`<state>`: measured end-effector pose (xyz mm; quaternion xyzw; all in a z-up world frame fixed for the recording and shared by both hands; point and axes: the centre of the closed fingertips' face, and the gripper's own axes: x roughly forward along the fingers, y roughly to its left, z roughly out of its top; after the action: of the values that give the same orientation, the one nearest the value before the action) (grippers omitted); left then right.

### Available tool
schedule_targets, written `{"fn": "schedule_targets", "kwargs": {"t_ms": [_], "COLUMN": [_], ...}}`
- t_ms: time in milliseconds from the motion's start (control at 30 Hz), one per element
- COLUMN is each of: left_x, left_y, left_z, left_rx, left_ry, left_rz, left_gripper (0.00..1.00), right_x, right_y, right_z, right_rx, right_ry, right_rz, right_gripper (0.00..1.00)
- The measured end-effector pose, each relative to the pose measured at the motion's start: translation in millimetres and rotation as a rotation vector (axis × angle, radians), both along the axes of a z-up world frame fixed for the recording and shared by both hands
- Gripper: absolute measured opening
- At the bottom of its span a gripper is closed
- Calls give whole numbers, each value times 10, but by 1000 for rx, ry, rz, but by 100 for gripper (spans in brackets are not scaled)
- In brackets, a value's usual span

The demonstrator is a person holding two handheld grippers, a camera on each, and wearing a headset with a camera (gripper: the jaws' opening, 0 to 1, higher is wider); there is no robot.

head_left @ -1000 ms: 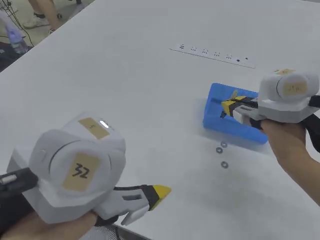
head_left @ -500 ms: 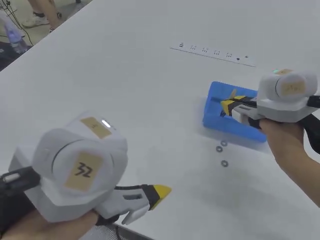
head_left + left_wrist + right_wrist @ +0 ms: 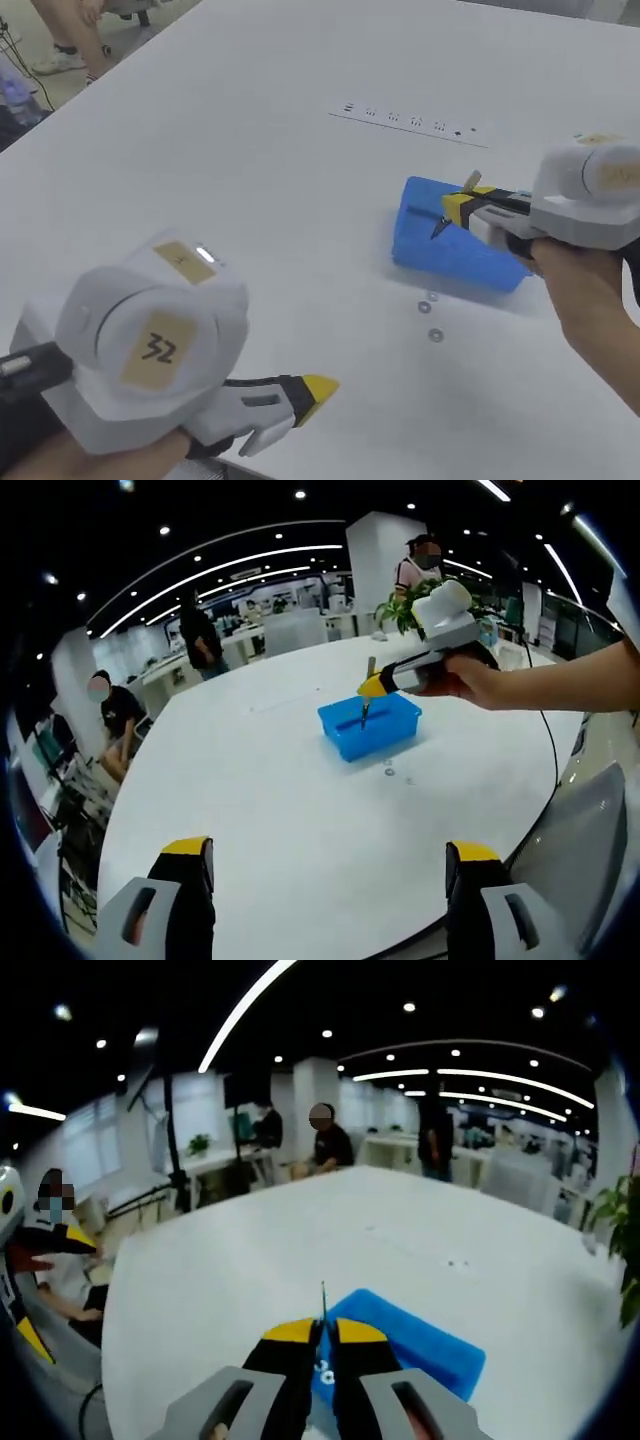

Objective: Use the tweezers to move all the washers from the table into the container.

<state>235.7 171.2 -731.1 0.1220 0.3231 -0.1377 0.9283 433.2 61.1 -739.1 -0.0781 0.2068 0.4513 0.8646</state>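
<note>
White counter [image 3: 250,180] carries a blue container [image 3: 450,262] right of centre in the head view. Three washers [image 3: 432,297] lie on the counter just beside the container's near wall, close to one another (whether any lie inside, I cannot tell). The right gripper [image 3: 452,208] hovers over the container, clamped on the tweezers [image 3: 472,182], whose dark tips point down into it. The left gripper [image 3: 312,392] sits at the near edge of the counter, well apart from the container. A power strip [image 3: 405,121] lies farther back.

From the left gripper view, the left gripper [image 3: 328,852] has its jaws spread wide with nothing between them. Across the counter [image 3: 250,780], the right gripper [image 3: 380,685] holds the tweezers [image 3: 366,705] nearly upright above the container [image 3: 365,742], and washers [image 3: 388,771] lie on the counter in front of it.

From the right gripper view, the right gripper [image 3: 323,1332] is pressed shut around the tweezers [image 3: 323,1300], with the container [image 3: 420,1350] just below and ahead of the jaws.
</note>
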Motion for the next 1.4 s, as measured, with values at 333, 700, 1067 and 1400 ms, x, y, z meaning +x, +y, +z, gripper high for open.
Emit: {"fn": "schedule_targets", "kwargs": {"t_ms": [333,700,1067,1400], "left_x": [-12,-11,-23,-37], "left_y": [-4,-52,-62,-81], "left_z": [36,-29,-39,-76], "left_rx": [-1,2,4,6], "left_ry": [-10,16,22,31], "left_rz": [1,-16,-11,-5], "left_gripper": [99,99,99,99], "right_x": [-322,-540,-542,-529], "right_y": [-71,-88,-102,-135], "right_z": [7,-310,-455,-515], "right_rx": [30,-35,-51,-35], "right_ry": [21,66,92,76], "right_rz": [15,44,37,7], "right_gripper": [2,2,2,2]}}
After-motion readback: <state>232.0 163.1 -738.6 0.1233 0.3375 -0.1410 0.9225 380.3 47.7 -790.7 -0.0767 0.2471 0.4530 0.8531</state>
